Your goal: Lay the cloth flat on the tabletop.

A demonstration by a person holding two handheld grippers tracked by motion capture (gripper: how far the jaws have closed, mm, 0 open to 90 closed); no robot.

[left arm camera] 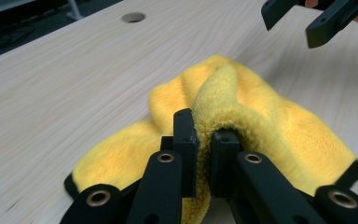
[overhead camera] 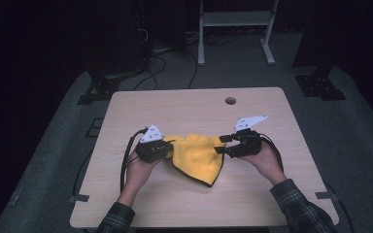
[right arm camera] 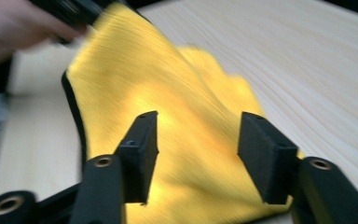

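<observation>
The yellow cloth [overhead camera: 197, 156] lies bunched near the middle of the wooden surface [overhead camera: 194, 104], between the two hands, its dark-trimmed edge trailing toward the person. The left gripper [left arm camera: 203, 154] has its fingers clenched on a raised fold of the cloth, which bulges up between them in the left gripper view. The right gripper [right arm camera: 196, 154] has its fingers released, spread wide just over the cloth's right part without pinching any of it (the right gripper view is blurred, so contact is hard to judge). By the look of it, the handling is at an early stage: one side is gripped, the other side remains to be taken, and the cloth is neither flat nor neatly folded.
</observation>
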